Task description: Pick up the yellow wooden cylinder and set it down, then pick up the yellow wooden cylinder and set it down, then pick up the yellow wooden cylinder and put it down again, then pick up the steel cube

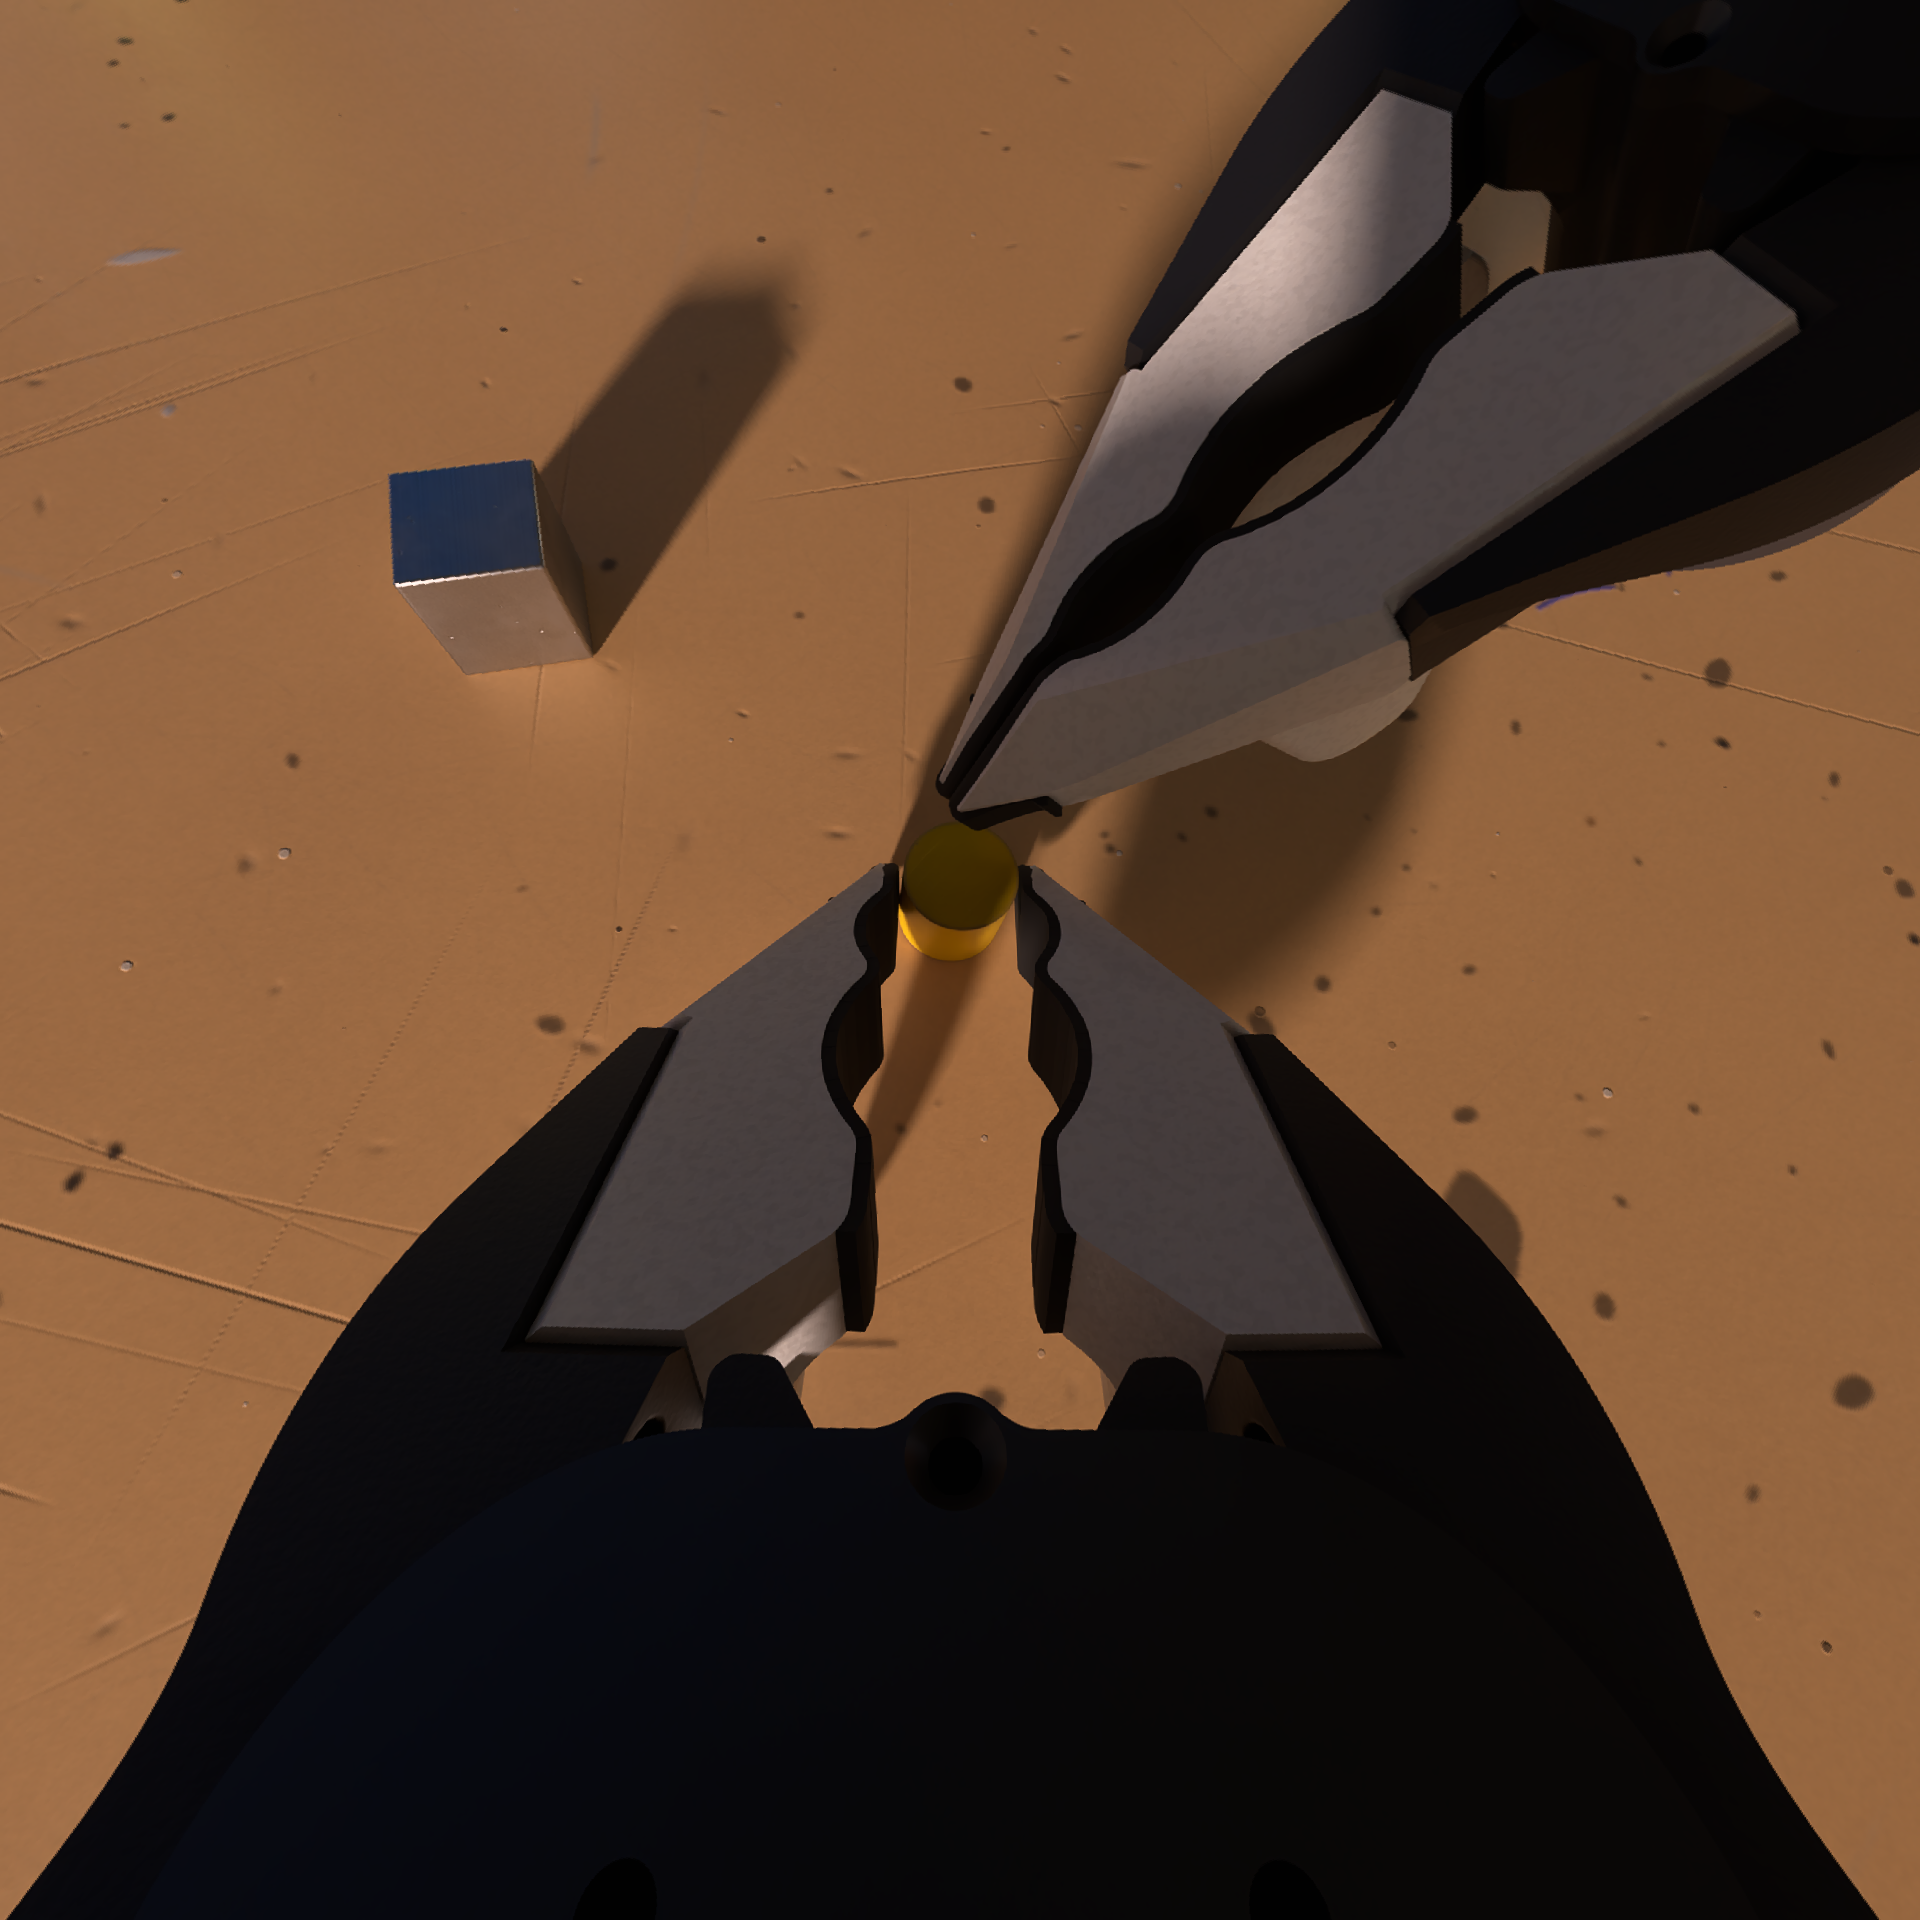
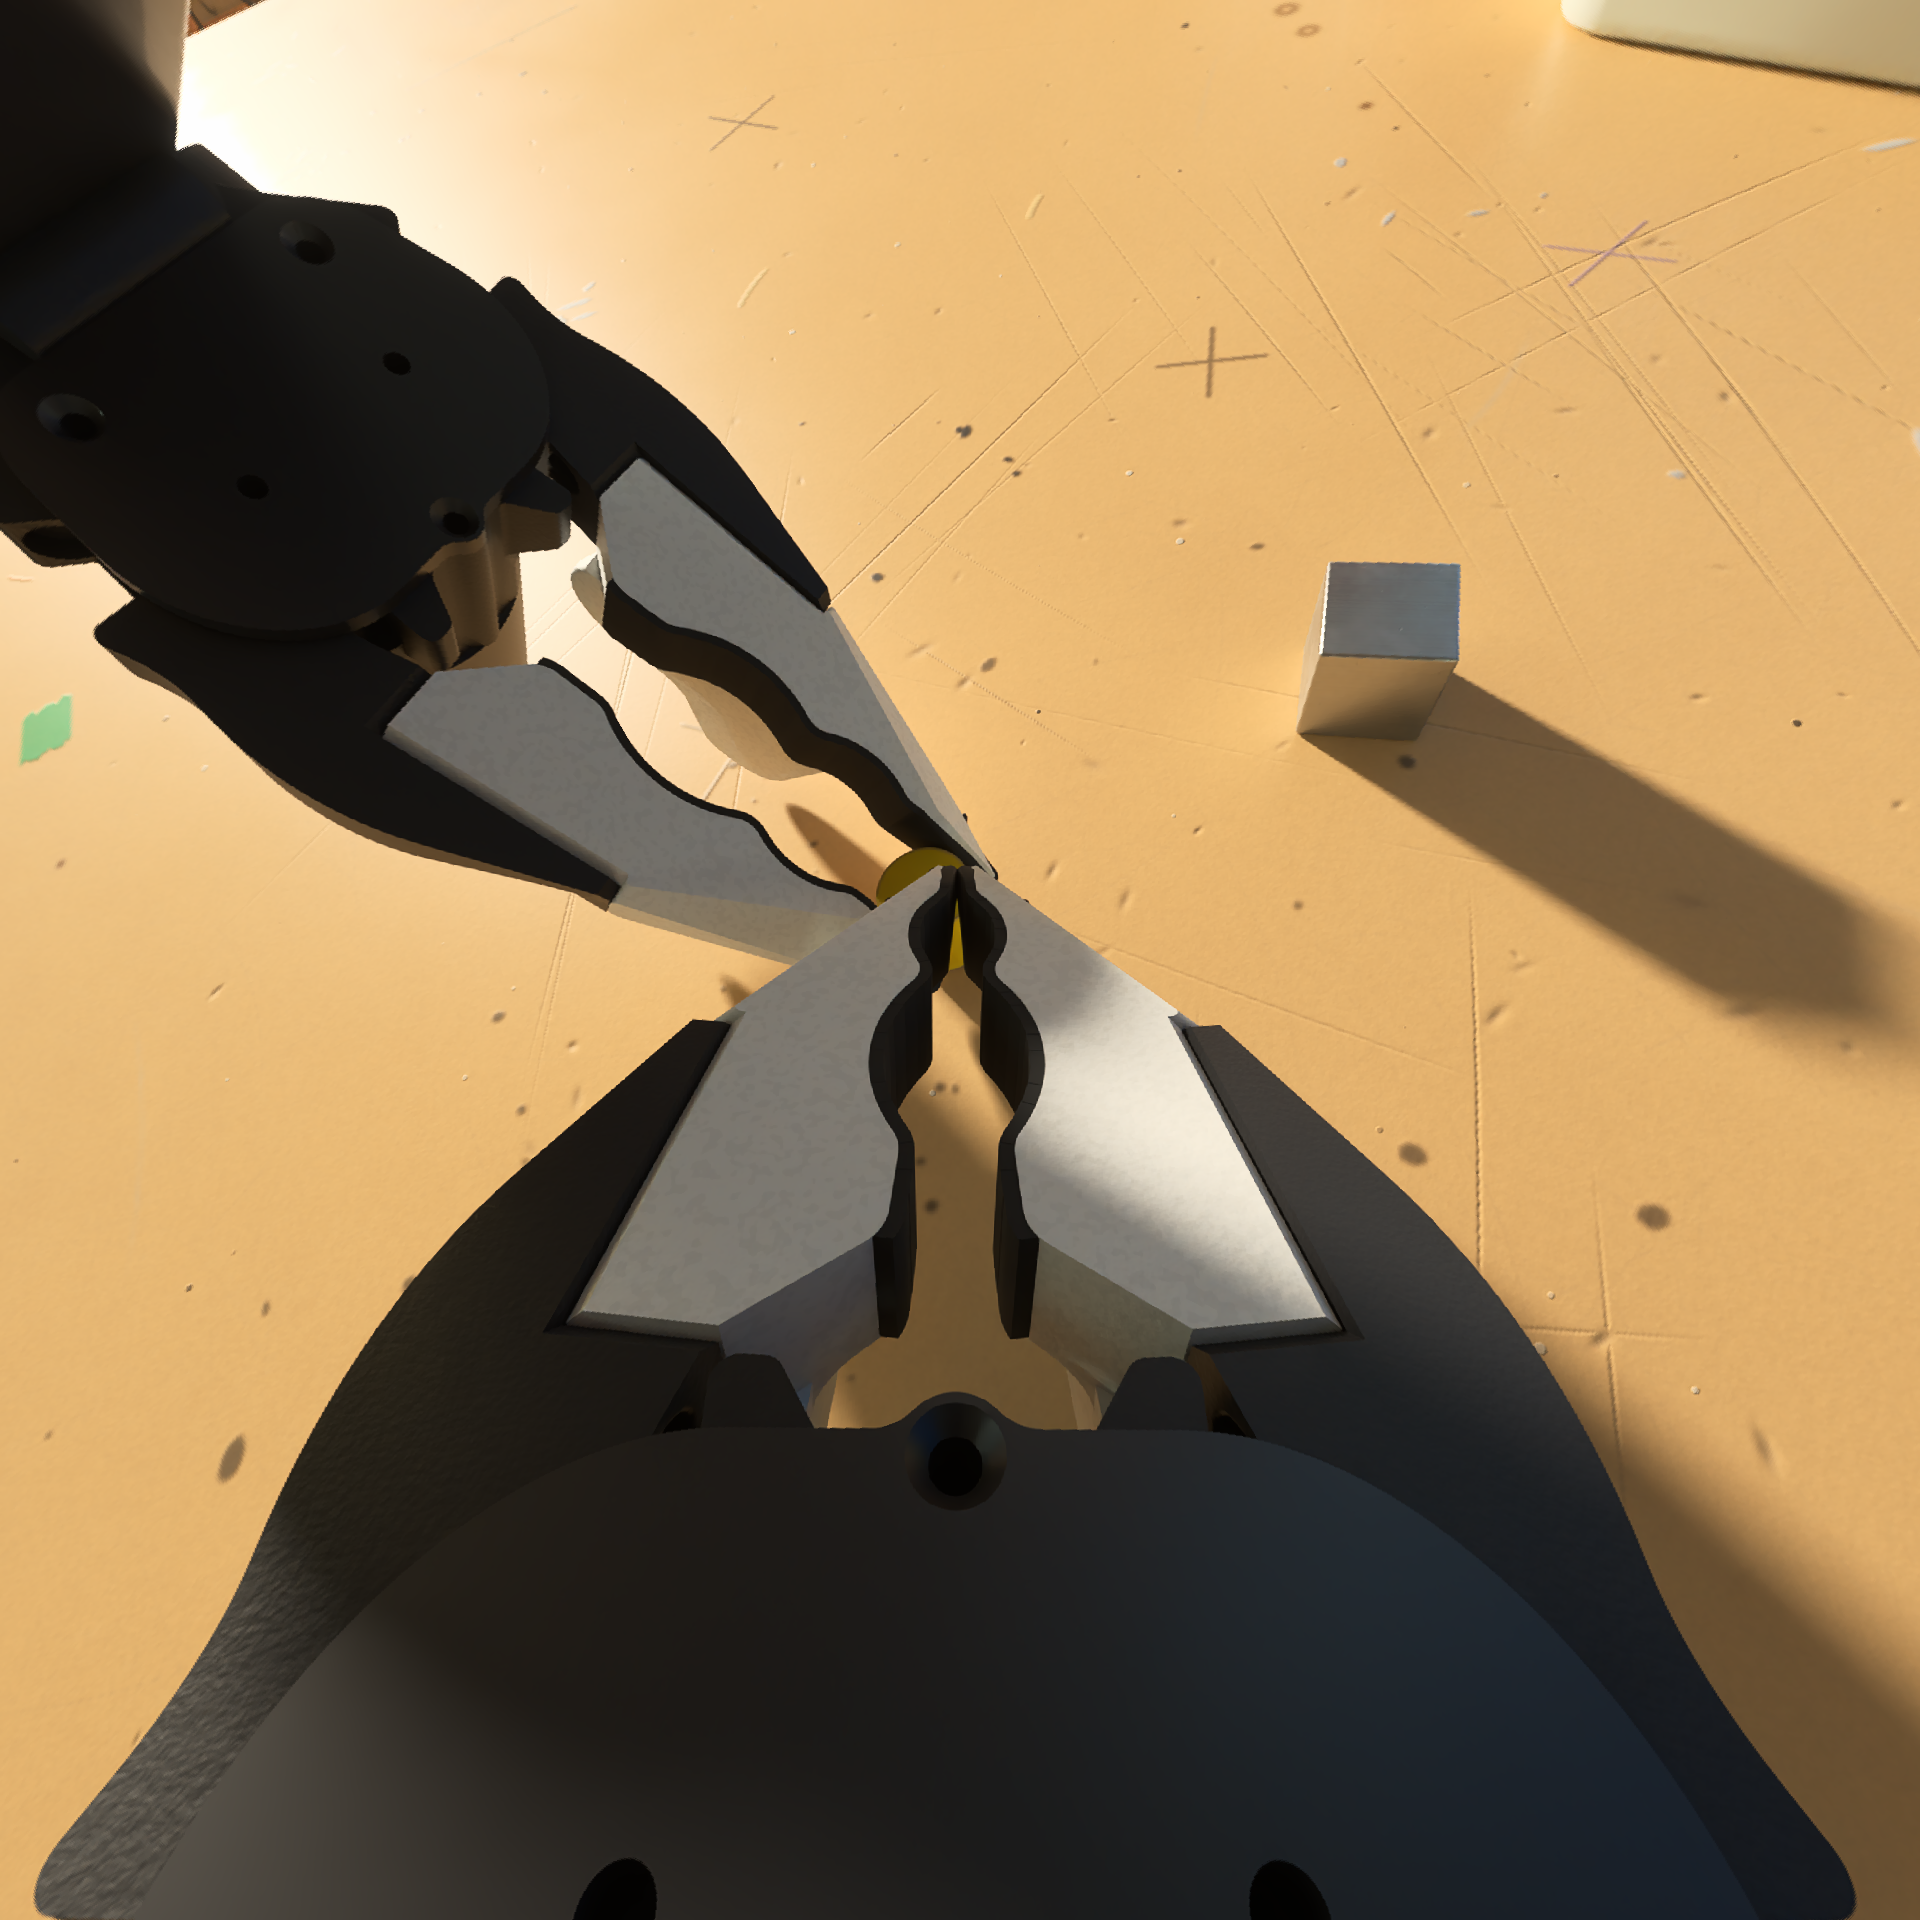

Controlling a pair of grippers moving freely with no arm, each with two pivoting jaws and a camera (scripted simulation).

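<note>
The small yellow wooden cylinder (image 1: 956, 920) stands upright between the fingertips of my left gripper (image 1: 958, 883), which is shut on its two sides, low at the brown tabletop (image 1: 312, 987). My right gripper (image 2: 956, 883) is shut and empty. Its tip shows in the left wrist view (image 1: 954, 805) right at the cylinder's far top edge. In the right wrist view only a bit of the cylinder (image 2: 909, 868) shows behind my shut fingers, with the left gripper (image 2: 928, 885) straddling it from the upper left. The steel cube (image 1: 483, 561) stands apart, left of both grippers, and also shows in the right wrist view (image 2: 1377, 649).
A cream-white object (image 2: 1745, 31) lies at the far right edge of the right wrist view. A small green patch (image 2: 47, 727) is on the table at the left. The tabletop is scratched and speckled, and the cube casts a long shadow.
</note>
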